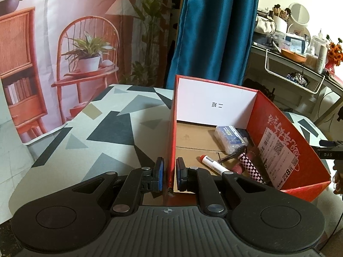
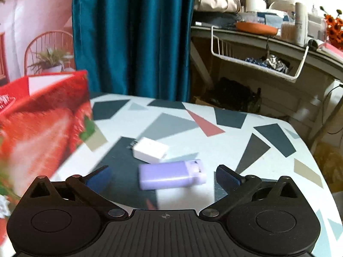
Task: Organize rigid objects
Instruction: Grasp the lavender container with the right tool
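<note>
A red cardboard box (image 1: 278, 132) stands open on the patterned table (image 1: 96, 128). Inside lie a clear case of blue pieces (image 1: 231, 138), a white marker with a red cap (image 1: 214, 163) and a checkered stick (image 1: 250, 167). My left gripper (image 1: 170, 167) is shut on the box's left wall, one pad on each side of it. In the right wrist view my right gripper (image 2: 164, 171) stands wide open over the table. A purple case (image 2: 171, 174) lies between its fingers, touched by neither pad. Just beyond it rests a white charger (image 2: 150, 151). The box's strawberry-printed side (image 2: 42, 128) is at the left, blurred.
A teal curtain (image 2: 133, 38) hangs behind the table. To the right a cluttered shelf (image 2: 257, 32) carries a white wire basket (image 2: 257, 62). The table's edge (image 2: 310, 150) curves away on the right. A black part (image 1: 330, 150) shows at the right edge of the left wrist view.
</note>
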